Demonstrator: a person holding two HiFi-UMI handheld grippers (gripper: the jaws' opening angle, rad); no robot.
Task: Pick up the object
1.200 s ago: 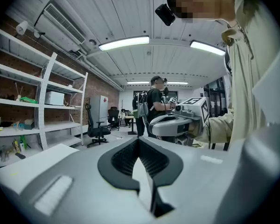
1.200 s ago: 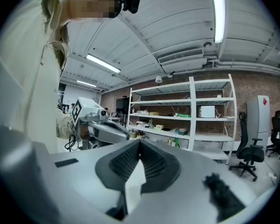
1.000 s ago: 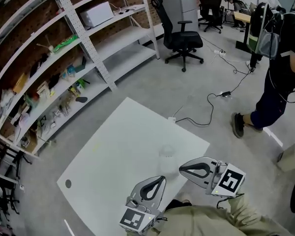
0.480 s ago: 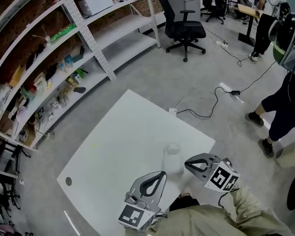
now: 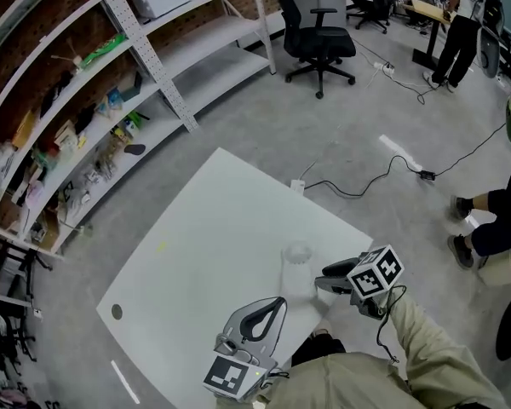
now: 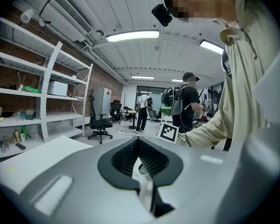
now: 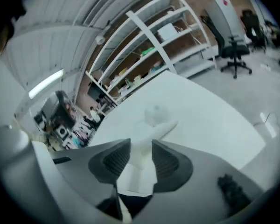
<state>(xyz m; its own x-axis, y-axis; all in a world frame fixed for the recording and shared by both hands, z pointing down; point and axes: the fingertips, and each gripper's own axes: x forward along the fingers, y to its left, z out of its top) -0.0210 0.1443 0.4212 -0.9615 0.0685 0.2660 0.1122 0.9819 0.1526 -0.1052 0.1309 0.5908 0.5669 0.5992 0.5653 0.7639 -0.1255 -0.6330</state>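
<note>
Right tool (image 5: 324, 278): reaches in from 4 o'clock over the near corner of the white rectangular worktop (image 5: 213, 228), jaws apart, with the pale whitish translucent object (image 5: 296, 267) standing in the gap between the ribbed dark pads. Impossible to tell whether either pad touches it.

Pale whitish translucent object (image 7: 148, 127): stands upright on the worktop, toward 5 o'clock of the surface and close to the near edge. Rounded at the top, with one stub jutting toward 2 o'clock in the right gripper view.

Left tool (image 5: 278, 303): hangs at 6 o'clock by the worktop's near edge, at 7 o'clock of the object and apart from it. Jaws together at the tips, nothing between them.

Beyond the worktop:
- white metal shelving rack (image 5: 153, 66) crammed with small items at 10 o'clock
- black wheeled office chair (image 5: 319, 45) at 12 o'clock
- black cable (image 5: 366, 186) trailing over the grey concrete floor at 2 o'clock
- person's dark-trousered legs (image 5: 494, 220) at 3 o'clock
</note>
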